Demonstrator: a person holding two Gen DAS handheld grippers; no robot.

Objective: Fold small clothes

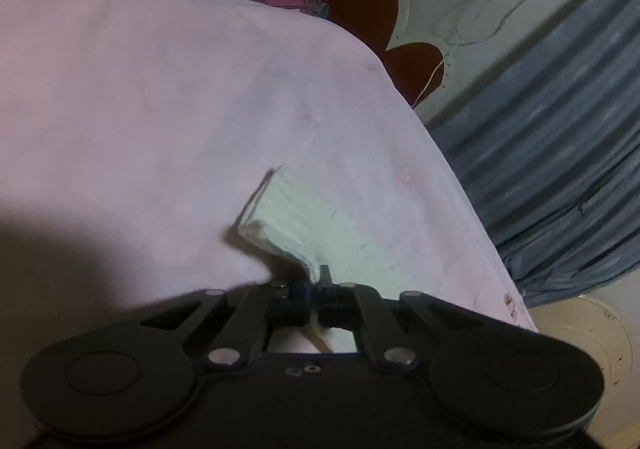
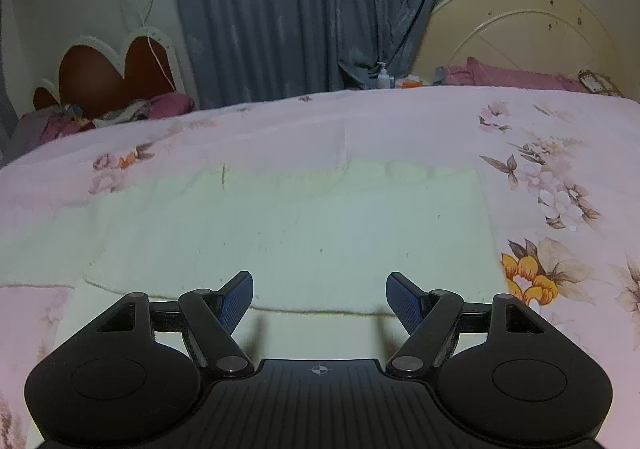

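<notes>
Mid-fold, by the look of it: pale cream-white soft cloth garment (image 2: pixel 288 233) spread flat on the pink floral-print bedsheet (image 2: pixel 560 137), near edge already doubled over into a layered band.

In the left wrist view, left gripper (image 1: pixel 316 281) clamped shut on a thick folded edge of that same pale cloth (image 1: pixel 288 225), several layers stacked and lifted slightly off the sheet just ahead of the pinch. Jaws fully together, fabric caught between them.

In the right wrist view, right gripper (image 2: pixel 320 297) held wide apart, blue ribbed pads (image 2: pixel 240 297) empty, hovering just above the cloth's near folded edge. Nothing between them, no contact with the fabric visible.

Beyond the bed: blue-grey pleated curtain (image 2: pixel 304 9), dark red scalloped headboard with white trim (image 2: pixel 116 73), cream round-topped headboard (image 2: pixel 520 37).

Judged step: one side gripped, the other corner not yet taken. Next move likely needing the right jaws lowered onto the near edge and closed through all layers, then both ends carried together to keep the fold square. Risk: grabbing only the top layer, or pinching the sheet along with it.
</notes>
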